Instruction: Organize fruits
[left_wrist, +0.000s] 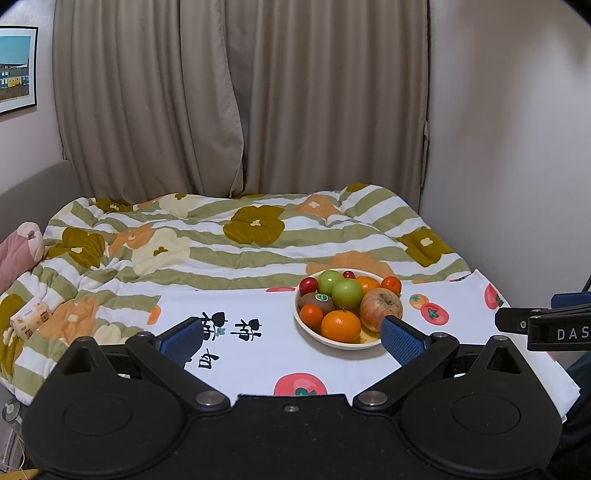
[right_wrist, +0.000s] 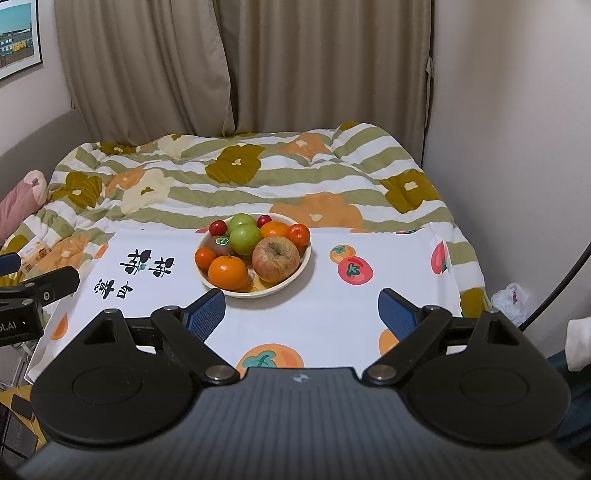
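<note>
All fruits sit piled in the shallow cream ceramic bowl (right_wrist: 306, 260) on the white fruit-print cloth (right_wrist: 332, 317). The left gripper (left_wrist: 291, 338) and right gripper (right_wrist: 303, 312) hang near it, jaws apart, empty. This arrangement fits either completed gathering or pending sorting-out.

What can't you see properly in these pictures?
- Bottom of the bowl: both views, the piled fruit covers it.
- Kiwi sticker writing: too small.
- Wall picture: cut off by the left edge, both views.
- Near edge of the white cloth: hidden behind the left gripper and right gripper.
- Tissue pack print: too small.
</note>
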